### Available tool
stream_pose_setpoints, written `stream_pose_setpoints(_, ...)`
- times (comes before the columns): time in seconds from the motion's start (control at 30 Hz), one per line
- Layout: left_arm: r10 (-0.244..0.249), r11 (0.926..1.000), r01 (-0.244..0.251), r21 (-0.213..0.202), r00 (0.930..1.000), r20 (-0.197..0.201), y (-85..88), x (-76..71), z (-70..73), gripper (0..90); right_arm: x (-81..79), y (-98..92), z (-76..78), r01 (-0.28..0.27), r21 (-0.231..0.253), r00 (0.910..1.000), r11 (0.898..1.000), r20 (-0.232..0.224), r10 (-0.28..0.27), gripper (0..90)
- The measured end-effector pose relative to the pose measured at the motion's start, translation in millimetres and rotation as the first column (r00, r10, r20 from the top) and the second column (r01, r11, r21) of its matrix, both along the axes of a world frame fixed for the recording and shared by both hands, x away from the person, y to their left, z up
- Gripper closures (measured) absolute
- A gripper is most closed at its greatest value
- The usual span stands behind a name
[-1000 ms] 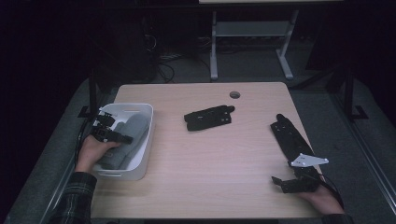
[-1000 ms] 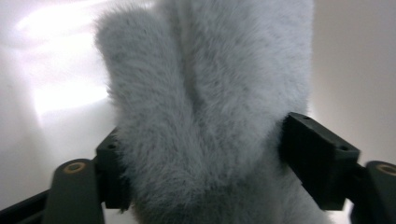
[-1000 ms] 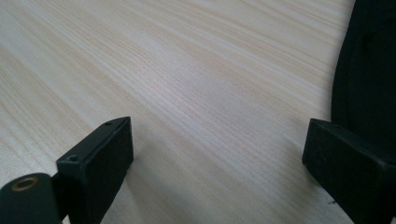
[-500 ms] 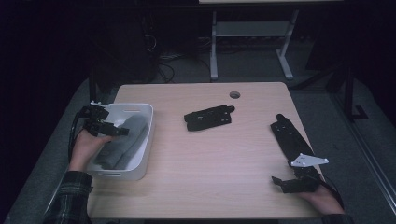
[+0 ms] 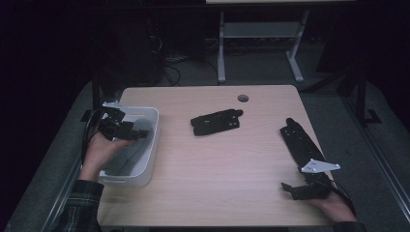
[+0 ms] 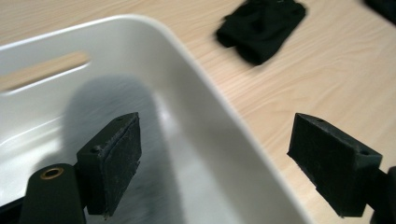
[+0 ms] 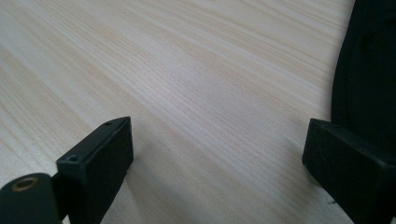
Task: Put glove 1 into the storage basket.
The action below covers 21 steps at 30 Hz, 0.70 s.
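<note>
Over the bin (image 5: 145,166), the left gripper (image 5: 129,133) has just opened, jaws empty. Next, approach the black part (image 5: 216,122) squarely; the right gripper (image 5: 295,189) rests with jaws apart.

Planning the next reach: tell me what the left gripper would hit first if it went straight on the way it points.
Probably the white bin's right wall, which runs between the open jaws of the left gripper. Beyond it lies a black part on the table; depth is unclear.

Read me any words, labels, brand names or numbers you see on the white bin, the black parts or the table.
None: no readable text on the white bin, the black part mid-table, the long black part at the right or the wooden table. Any marking on the black parts is too dark and small to make out.
</note>
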<state>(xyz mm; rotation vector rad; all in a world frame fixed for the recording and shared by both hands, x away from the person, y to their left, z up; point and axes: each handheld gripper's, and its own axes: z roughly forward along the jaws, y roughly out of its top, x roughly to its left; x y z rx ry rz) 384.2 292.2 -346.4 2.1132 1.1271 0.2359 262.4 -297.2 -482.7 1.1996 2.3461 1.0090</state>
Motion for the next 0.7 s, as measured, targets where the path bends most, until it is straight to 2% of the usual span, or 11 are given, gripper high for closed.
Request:
stream_pose_setpoints(0.23,-0.076,0.9968,0.076,-0.022,0.9970,0.018,-37.0,-7.9,0.6,16.2,0.0,0.0,0.0,0.000,0.000,1.0000,1.000,0.000,0.000,8.4)
stream_pose_setpoints(0.3,-0.107,0.9937,0.107,-0.034,0.9942,0.011,-50.1,-9.8,-2.7,16.2,0.0,0.0,0.0,0.000,0.000,1.0000,1.000,0.000,0.000,8.4)
stream_pose_setpoints(0.33,-0.107,0.9937,0.107,-0.034,0.9942,0.011,-50.1,-9.8,-2.7,16.2,0.0,0.0,0.0,0.000,0.000,1.0000,1.000,0.000,0.000,8.4)
stream_pose_setpoints(0.37,-0.128,0.9913,0.128,-0.030,0.9917,0.008,-59.6,-11.1,-6.4,16.2,0.0,0.0,0.0,0.000,0.000,1.0000,1.000,0.000,0.000,8.4)
stream_pose_setpoints(0.43,-0.131,0.9908,0.131,-0.033,0.9914,0.007,-64.6,-12.1,-8.3,16.2,0.0,0.0,0.0,0.000,0.000,1.0000,1.000,0.000,0.000,8.4)
stream_pose_setpoints(0.7,-0.211,0.9770,0.212,-0.025,0.9772,0.022,-99.7,-24.1,-19.1,13.1,0.2,-0.1,-0.1,-0.001,-0.001,1.0000,1.000,0.002,0.001,8.4)
